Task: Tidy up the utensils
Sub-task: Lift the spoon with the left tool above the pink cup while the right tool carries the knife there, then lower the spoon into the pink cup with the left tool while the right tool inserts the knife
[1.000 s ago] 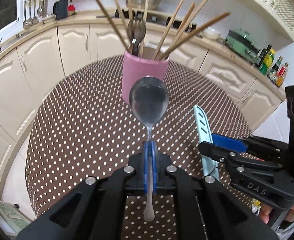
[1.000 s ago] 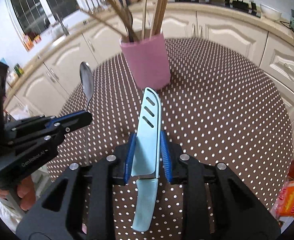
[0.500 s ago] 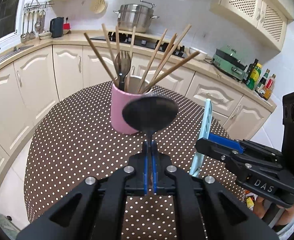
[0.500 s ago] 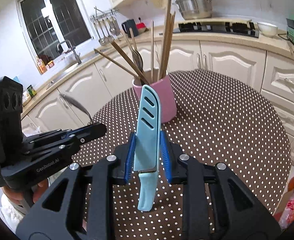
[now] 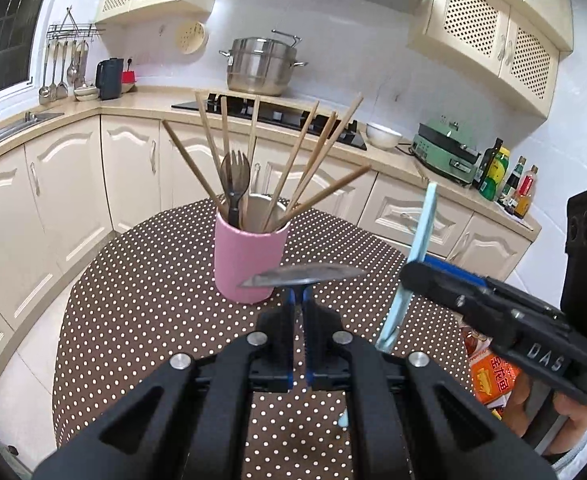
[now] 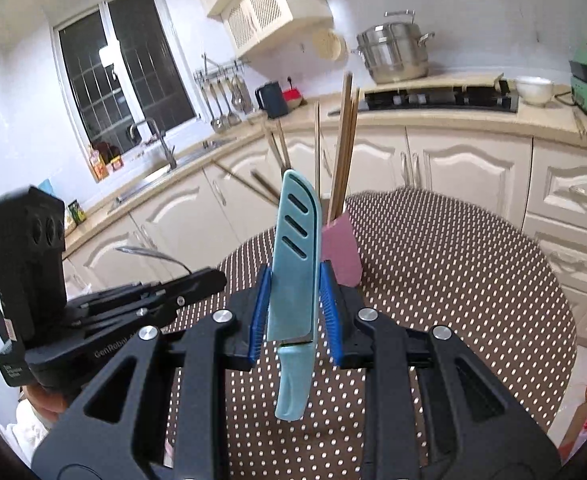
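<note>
Left wrist: L gripper [image 5: 298, 300] level-ish, spoon [image 5: 303, 274] pinched.

My right hand-held gripper [image 5: 421, 276] bears "DAS" at three o'clock. My left hand-held gripper [image 6: 209, 280], at nine o'clock, reads "GenRobot".

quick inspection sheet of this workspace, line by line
surface: round table in a brown dotted cloth
job's things: pink holder upright on the table, with chopsticks and a fork; spoon and sheathed blue knife held in the air
clutter: orange packet beside the table
grippers: left hand-held gripper shut on the spoon; right hand-held gripper shut on the knife
cables: nothing seen
surroundings: cream cabinets, steel pot, sink, bottles
</note>
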A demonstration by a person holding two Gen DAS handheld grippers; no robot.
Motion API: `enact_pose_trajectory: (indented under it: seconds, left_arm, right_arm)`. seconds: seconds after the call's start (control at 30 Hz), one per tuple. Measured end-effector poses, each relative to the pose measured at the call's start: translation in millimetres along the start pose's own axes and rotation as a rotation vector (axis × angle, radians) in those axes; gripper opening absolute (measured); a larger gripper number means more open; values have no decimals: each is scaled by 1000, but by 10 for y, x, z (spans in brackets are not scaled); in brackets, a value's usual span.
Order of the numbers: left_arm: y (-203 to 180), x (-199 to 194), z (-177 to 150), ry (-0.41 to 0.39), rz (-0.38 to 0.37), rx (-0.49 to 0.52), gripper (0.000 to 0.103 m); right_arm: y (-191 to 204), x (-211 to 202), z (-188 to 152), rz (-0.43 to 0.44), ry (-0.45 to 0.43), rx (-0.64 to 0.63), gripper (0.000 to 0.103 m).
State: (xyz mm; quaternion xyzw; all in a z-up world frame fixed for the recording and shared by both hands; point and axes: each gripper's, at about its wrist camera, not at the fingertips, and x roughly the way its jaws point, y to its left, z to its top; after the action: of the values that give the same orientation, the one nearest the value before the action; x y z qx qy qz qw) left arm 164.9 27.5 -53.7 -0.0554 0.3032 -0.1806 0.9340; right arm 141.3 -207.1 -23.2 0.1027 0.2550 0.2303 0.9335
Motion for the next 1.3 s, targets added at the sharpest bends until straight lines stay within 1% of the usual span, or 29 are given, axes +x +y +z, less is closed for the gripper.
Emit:
enact_pose_trajectory:
  seconds: [0.13, 0.3, 0.37, 0.6, 0.77, 0.97, 1.03, 1.17, 1.3]
  left_arm:
    - [-6, -29, 99, -23, -3, 2, 4]
    - [-6, -68, 258, -61, 0, 6, 4]
    - [-2, -75, 331, -81, -3, 6, 4]
    - [38, -54, 496, -122, 7, 15, 4]
    - [101, -116, 689, -182, 10, 8, 4]
    - [170, -78, 898, -238, 21, -8, 4]
    - [160, -31, 972, -256, 39, -1, 4]
    - [136, 139, 1050, -248, 35, 17, 4]
    - [184, 347, 1045, -227, 45, 12, 4]
  right_arm:
    - [-15, -65, 125, -27, -83, -6, 25]
    - [-25, -48, 293, -47, -162, -14, 25]
    - [-14, -10, 370, -55, -198, -25, 25]
    - [-30, 169, 531, -65, -269, -44, 25]
    - [5, 259, 635, -92, -348, -84, 25]
    - [17, 403, 736, -91, -398, -110, 25]
    - [42, 465, 745, -90, -408, -127, 25]
    - [42, 592, 748, -81, -412, -134, 25]
    - [16, 699, 724, -76, -393, -137, 25]
